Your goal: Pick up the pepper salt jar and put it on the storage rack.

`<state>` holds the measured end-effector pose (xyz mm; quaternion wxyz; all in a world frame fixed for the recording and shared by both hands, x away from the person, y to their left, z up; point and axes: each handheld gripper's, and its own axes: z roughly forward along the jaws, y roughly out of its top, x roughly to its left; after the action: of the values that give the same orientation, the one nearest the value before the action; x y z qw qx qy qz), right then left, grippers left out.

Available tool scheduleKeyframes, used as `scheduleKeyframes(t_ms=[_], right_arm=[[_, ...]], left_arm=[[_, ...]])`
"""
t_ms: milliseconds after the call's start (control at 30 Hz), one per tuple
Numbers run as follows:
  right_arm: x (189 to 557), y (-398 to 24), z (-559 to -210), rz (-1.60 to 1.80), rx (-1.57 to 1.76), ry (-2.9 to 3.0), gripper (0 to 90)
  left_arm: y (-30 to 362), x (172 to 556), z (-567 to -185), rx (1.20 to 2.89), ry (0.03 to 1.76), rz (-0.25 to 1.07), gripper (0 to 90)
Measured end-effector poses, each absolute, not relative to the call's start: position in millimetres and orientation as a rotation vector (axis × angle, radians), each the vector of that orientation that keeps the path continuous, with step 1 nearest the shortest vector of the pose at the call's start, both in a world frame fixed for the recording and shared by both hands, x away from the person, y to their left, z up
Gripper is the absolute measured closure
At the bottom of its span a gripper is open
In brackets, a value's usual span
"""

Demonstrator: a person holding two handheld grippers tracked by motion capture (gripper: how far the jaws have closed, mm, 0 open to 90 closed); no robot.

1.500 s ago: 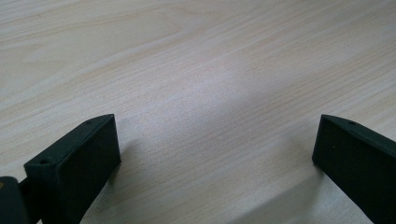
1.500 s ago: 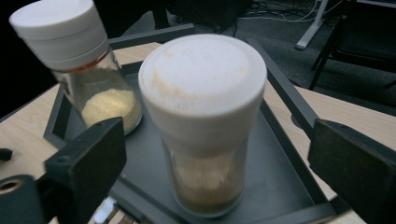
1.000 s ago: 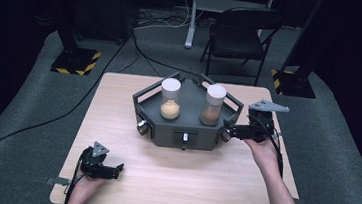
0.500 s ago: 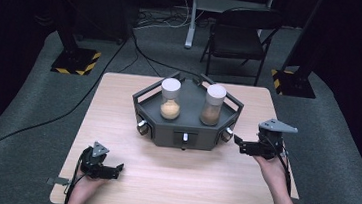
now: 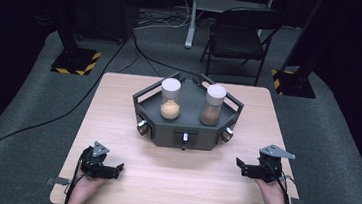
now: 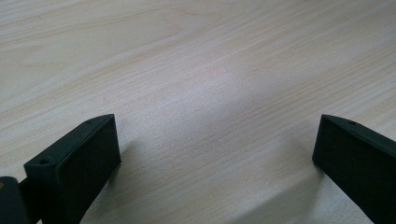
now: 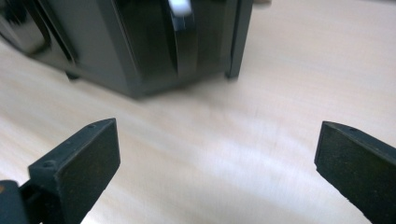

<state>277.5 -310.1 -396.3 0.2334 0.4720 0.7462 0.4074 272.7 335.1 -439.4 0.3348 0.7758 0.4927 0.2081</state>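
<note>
A: High view: the right tongs (image 5: 247, 169) are held low over the counter (image 5: 118, 106), jaws spread wide, nothing gripped, near the dark hexagonal stand (image 5: 185, 127). The left tongs (image 5: 112, 169) are parked at the near left, equally wide and empty.

B: For a knob (image 5: 228, 133) on the stand's right face, a level, square approach would be advised, jaws closed only once it is centred.

A: The stand is seen mid-counter, carrying two capped jars (image 5: 171, 98) of brownish grains, with small knobs on its faces.
</note>
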Motion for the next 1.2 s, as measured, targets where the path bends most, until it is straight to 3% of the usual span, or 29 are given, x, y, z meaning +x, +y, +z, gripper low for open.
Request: scheduleKeyframes(t_ms=[600, 867, 1200], right_arm=[[275, -340, -432, 1.056, 1.453, 2.116, 0.0], [271, -315, -433, 0.9, 1.401, 2.115, 0.0], [272, -314, -434, 0.907, 1.386, 2.127, 0.0]], left_arm=[[335, 273, -439, 2.025, 1.286, 0.543, 0.5], [335, 273, -440, 2.023, 1.286, 0.545, 0.3], [333, 272, -439, 2.022, 1.294, 0.549, 0.3]])
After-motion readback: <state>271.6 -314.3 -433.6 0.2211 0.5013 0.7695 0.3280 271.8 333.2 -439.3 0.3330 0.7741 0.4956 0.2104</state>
